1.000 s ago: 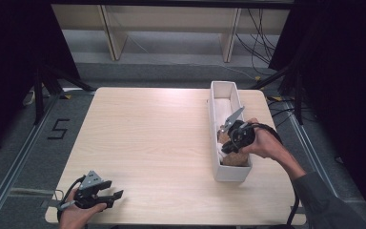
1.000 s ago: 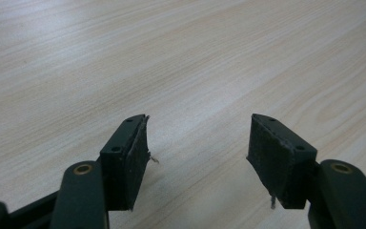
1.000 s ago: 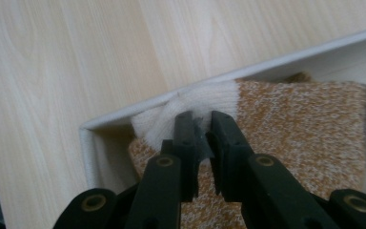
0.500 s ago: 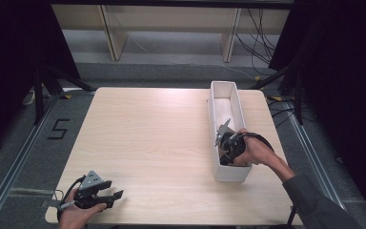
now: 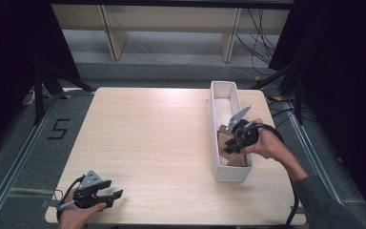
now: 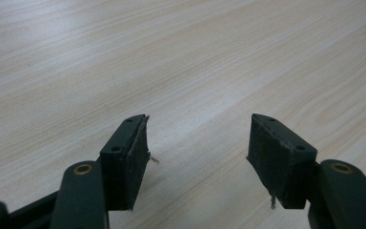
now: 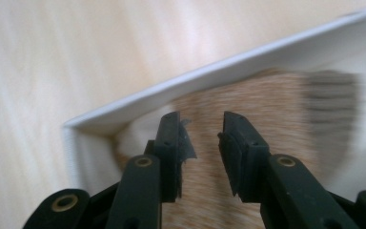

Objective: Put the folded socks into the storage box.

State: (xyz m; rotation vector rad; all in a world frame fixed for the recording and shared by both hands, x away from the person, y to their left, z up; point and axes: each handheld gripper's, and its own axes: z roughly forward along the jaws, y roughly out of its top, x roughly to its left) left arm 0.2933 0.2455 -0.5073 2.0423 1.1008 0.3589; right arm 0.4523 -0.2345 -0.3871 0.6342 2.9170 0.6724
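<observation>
- Spanning most of the high view, the pale wooden surface (image 5: 162, 152) carries a long white box (image 5: 215, 138) near its right edge, standing where it stood a second ago
- Inside the near end of that box lies a brown speckled cloth (image 5: 231, 151) with a darker ribbed band at one end, seen in the right gripper view as a blurred tan patch (image 7: 248, 105) against the box's near corner
- Over that cloth the right gripper (image 5: 232, 149) points down into the box, having dipped lower half a second ago and now come back up a little
- Its jaws have just been opening: they now stand a small way apart, with the cloth lying below the gap and neither pad pressing on it
- Judging from this, the cloth has just been let go in the box, so the putting-away step looks done and the hand should be free to lift clear
- At the near left corner the left gripper (image 5: 100, 194) rests low over bare wood, unmoved from a second ago, its jaws wide apart with nothing between them (image 6: 198, 148)
</observation>
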